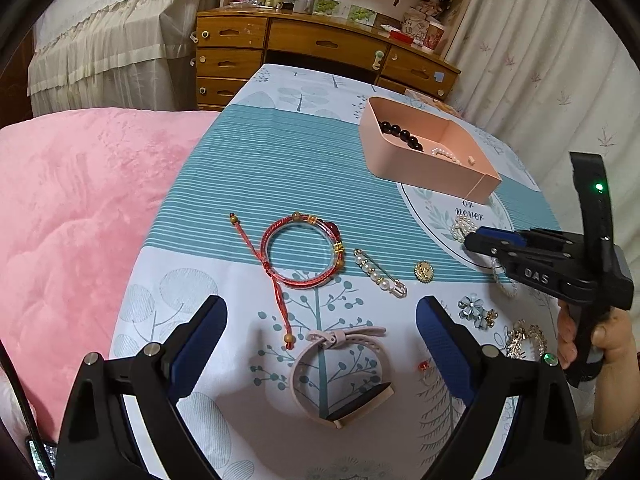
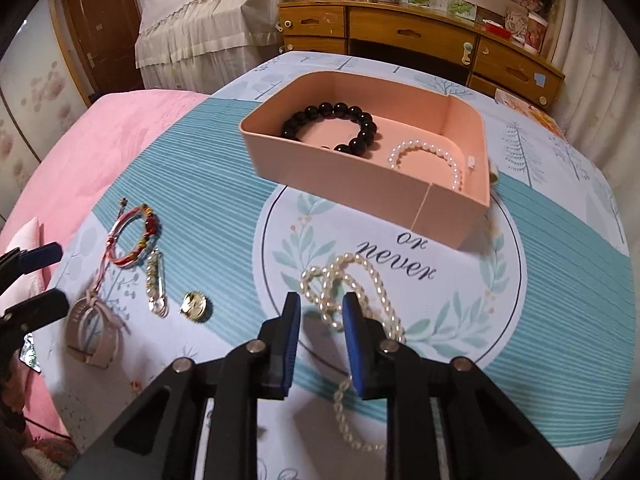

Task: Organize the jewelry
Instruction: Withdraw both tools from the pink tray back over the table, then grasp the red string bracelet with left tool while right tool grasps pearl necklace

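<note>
A pink box [image 2: 360, 184] on the table holds a black bead bracelet [image 2: 340, 124] and a small pearl bracelet [image 2: 432, 152]; it also shows in the left wrist view [image 1: 424, 160]. My right gripper [image 2: 322, 308] is open, its fingers on either side of a pearl necklace [image 2: 352, 284] lying on the cloth. My left gripper [image 1: 320, 312] is open above a pink watch [image 1: 340, 380]. A red string bracelet [image 1: 300, 252], a pearl pin [image 1: 380, 274] and a gold brooch [image 1: 424, 270] lie ahead of it.
The table [image 1: 248, 168] has a teal patterned cloth. Blue flower earrings [image 1: 476, 312] and a gold piece [image 1: 524, 340] lie at the right. A pink blanket [image 1: 72, 220] is to the left, a wooden desk [image 1: 320, 44] behind.
</note>
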Motion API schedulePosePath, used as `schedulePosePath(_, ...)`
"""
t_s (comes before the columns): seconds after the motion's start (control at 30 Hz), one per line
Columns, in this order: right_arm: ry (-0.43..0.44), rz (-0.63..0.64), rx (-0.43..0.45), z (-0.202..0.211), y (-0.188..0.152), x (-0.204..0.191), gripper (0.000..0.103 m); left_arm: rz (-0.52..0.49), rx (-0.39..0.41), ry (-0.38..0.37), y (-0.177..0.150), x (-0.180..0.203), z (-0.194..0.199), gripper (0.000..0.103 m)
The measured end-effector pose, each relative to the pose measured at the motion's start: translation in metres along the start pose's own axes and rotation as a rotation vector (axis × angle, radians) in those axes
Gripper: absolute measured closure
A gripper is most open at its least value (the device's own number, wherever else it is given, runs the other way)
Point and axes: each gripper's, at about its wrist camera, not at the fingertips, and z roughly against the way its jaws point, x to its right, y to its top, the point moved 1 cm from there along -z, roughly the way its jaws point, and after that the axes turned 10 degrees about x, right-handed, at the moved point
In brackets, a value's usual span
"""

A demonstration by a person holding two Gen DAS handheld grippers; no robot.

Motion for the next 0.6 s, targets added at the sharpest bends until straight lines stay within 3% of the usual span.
schedulePosePath(0.37,-0.017,0.073,-0.022,-0.011,0.005,-0.011,0.091,-0.004,0.011,-0.008,0.005,-0.004,0.001,0.009)
schedulePosePath(0.5,0.018,0.031,-0.04,-0.014,0.008,-0.003,0.091,0.006,0.011,-0.017,0.011,-0.007,-0.002,0.009)
schedulePosePath(0.6,0.016,0.025,-0.042,-0.013,0.008,0.0,0.098,0.016,0.003,-0.032,0.016,-0.007,-0.005,0.009)
